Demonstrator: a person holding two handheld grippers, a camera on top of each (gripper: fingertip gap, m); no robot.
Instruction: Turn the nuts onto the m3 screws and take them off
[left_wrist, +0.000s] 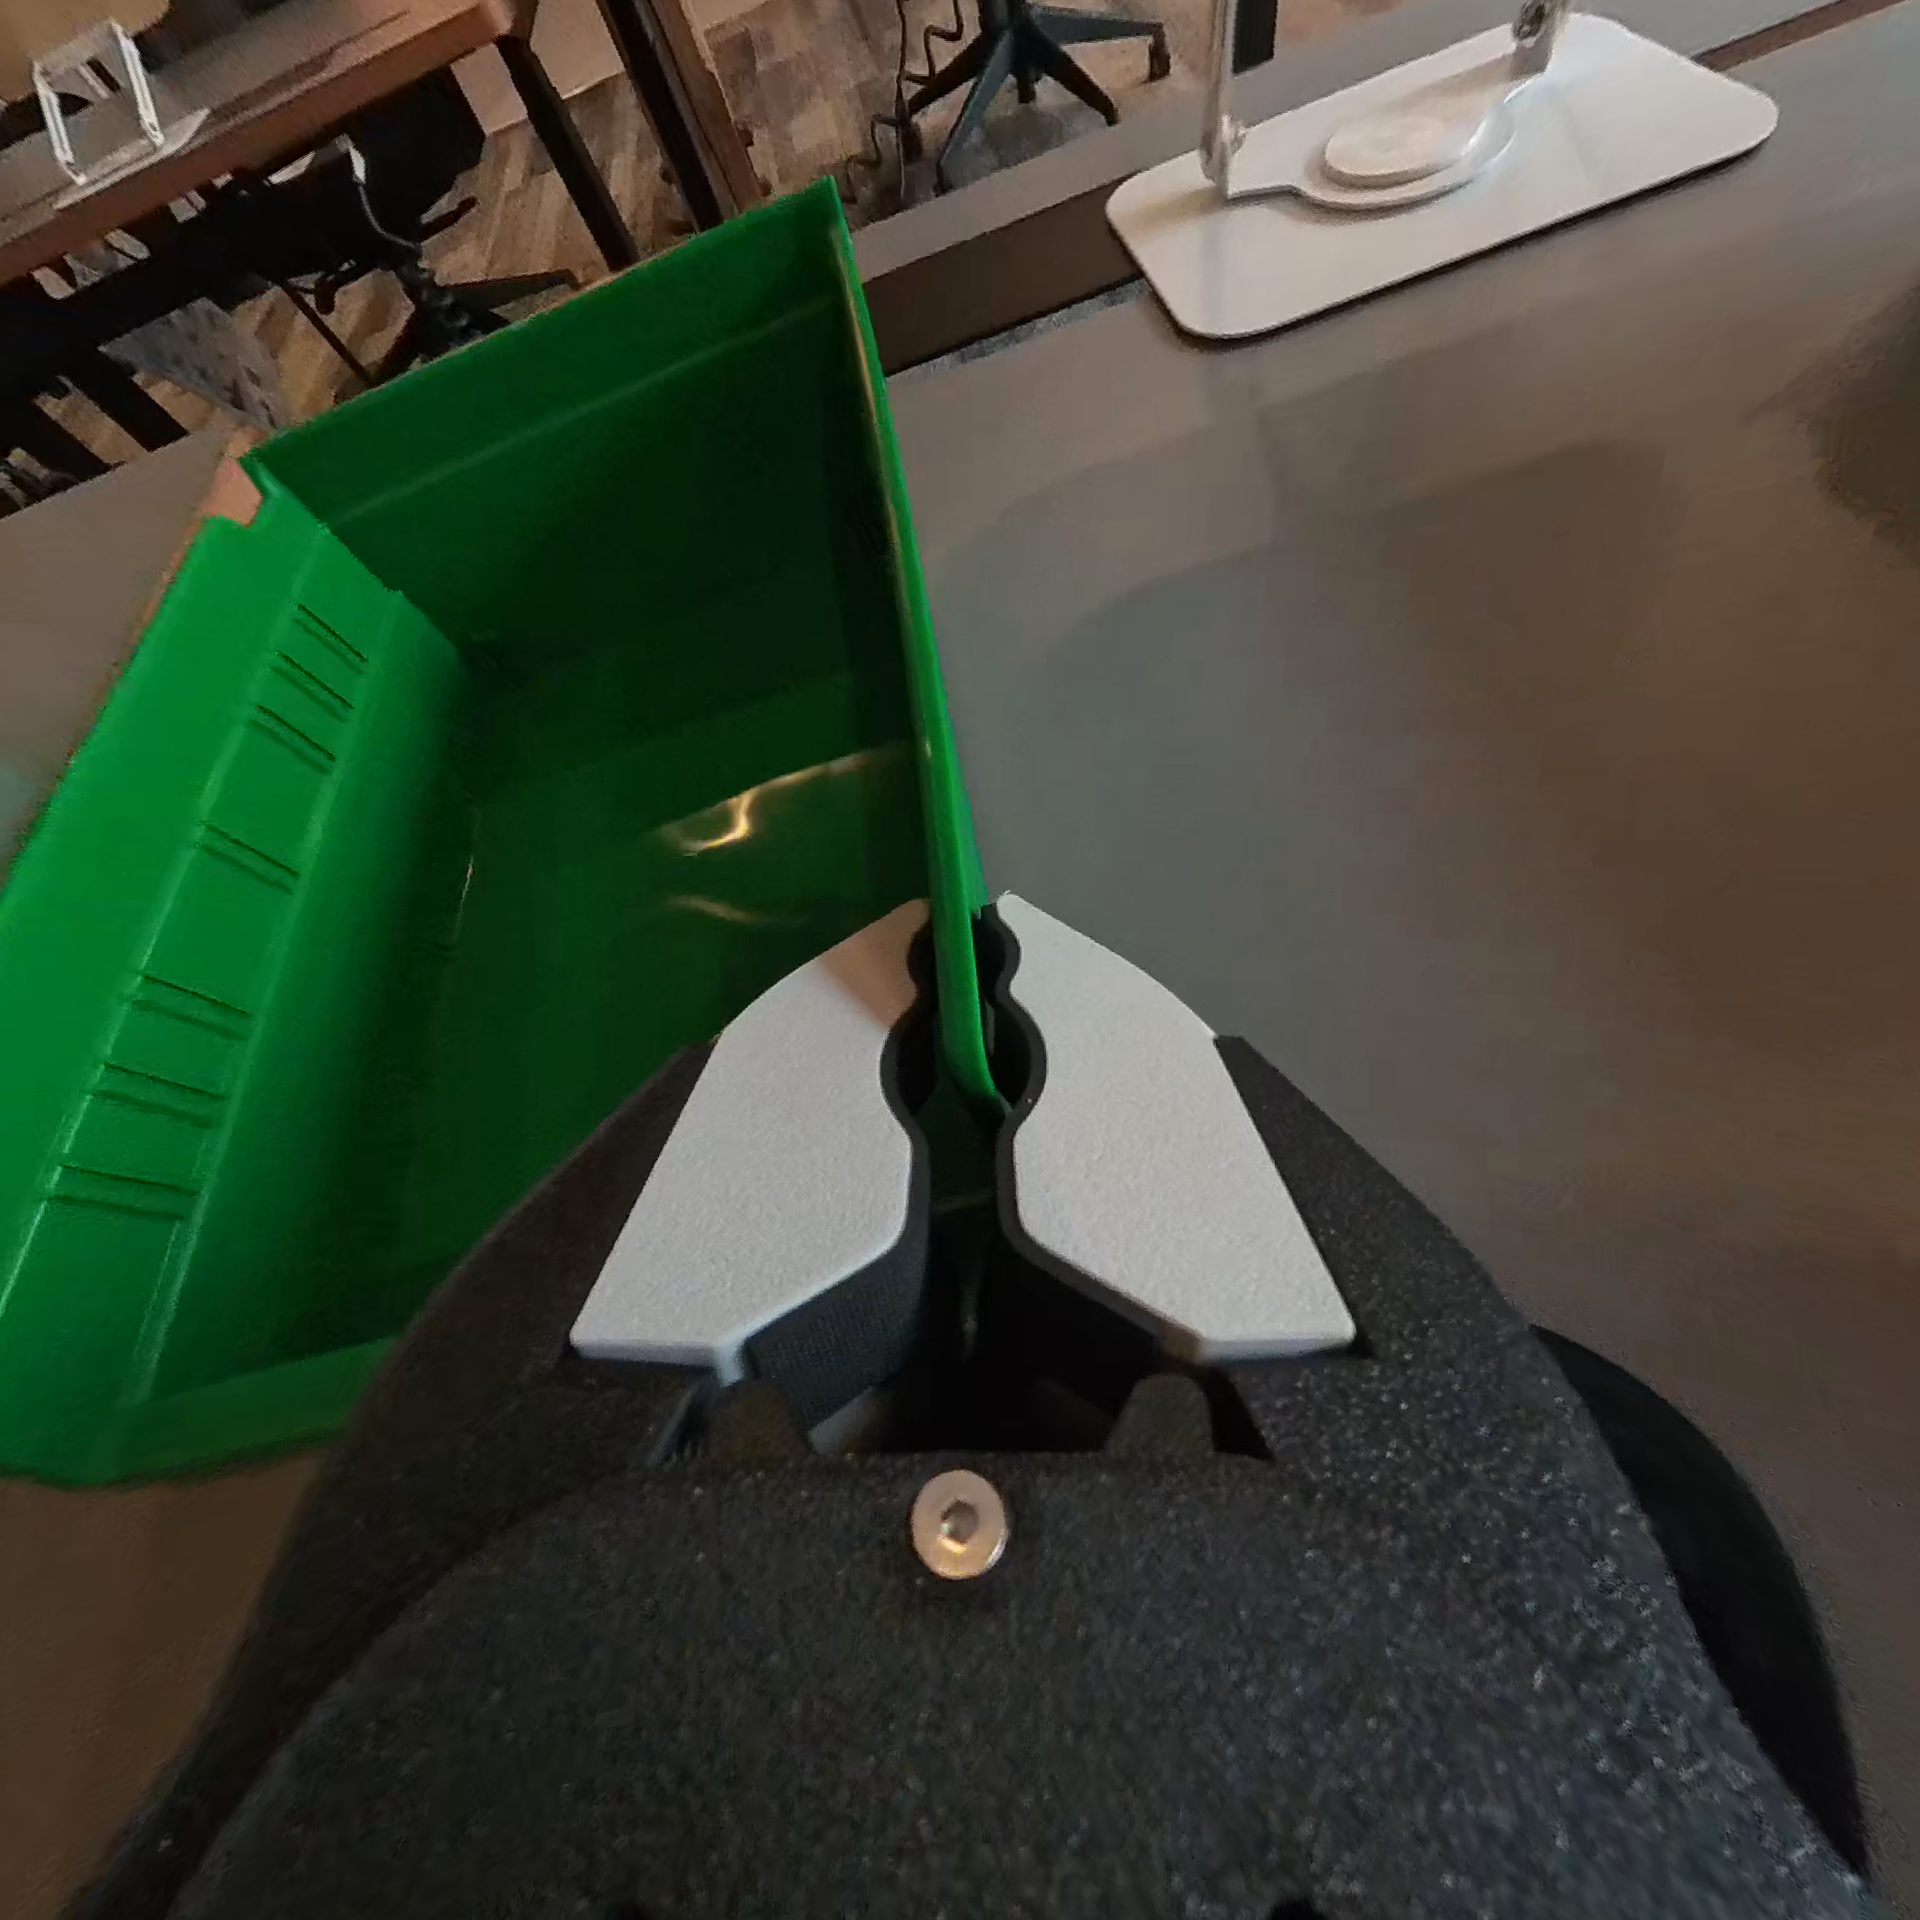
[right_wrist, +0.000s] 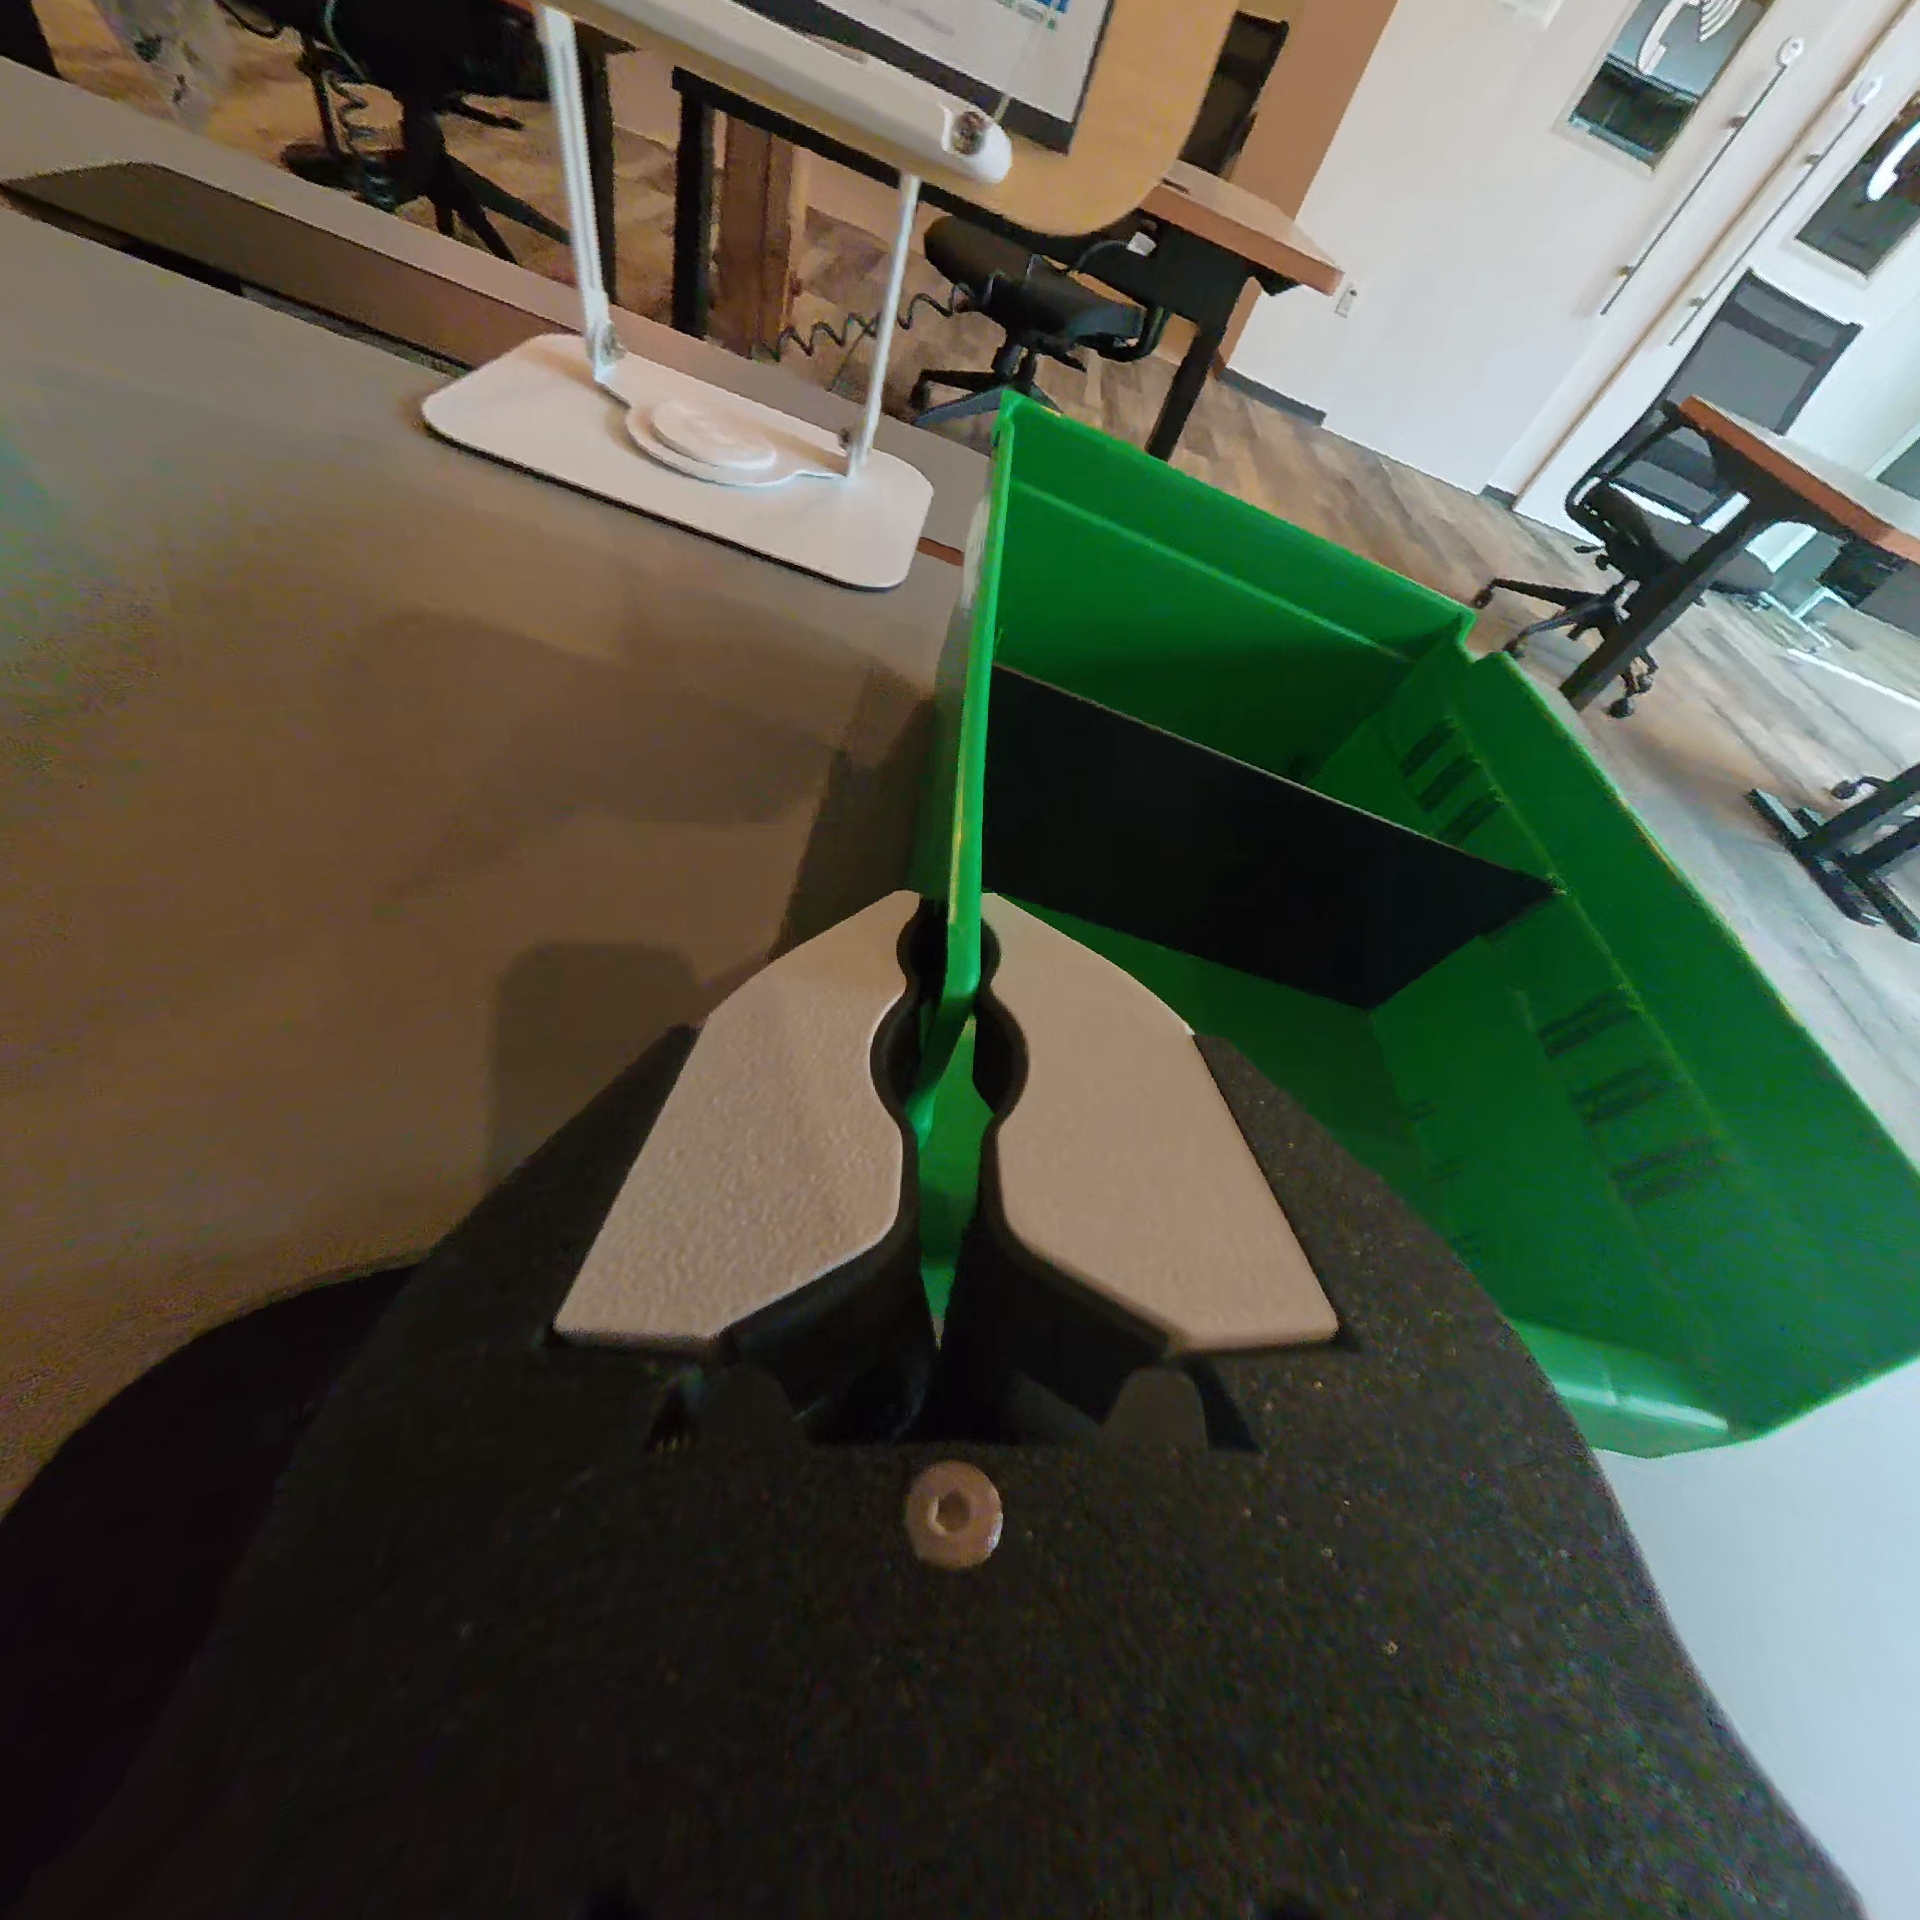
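Gripping the green bin (left_wrist: 582, 665) by its opposite side walls, I am clenching my left gripper (left_wrist: 961, 997) on one wall and my right gripper (right_wrist: 961, 997) on the other, probably to shift it along the bench (left_wrist: 1403, 779). Screws and nuts are showing nowhere.

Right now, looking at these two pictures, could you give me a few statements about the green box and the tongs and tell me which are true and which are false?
1. The left tongs grip a wall of the green box. True.
2. The right tongs hang open above the table. False: they are closed on a wall of a green box.
3. A black divider stands across the inside of the box in the right view. True.
4. Screws and nuts lie in plain sight in the box. False: none can be seen.
5. A white flat-based stand is on the table. True.
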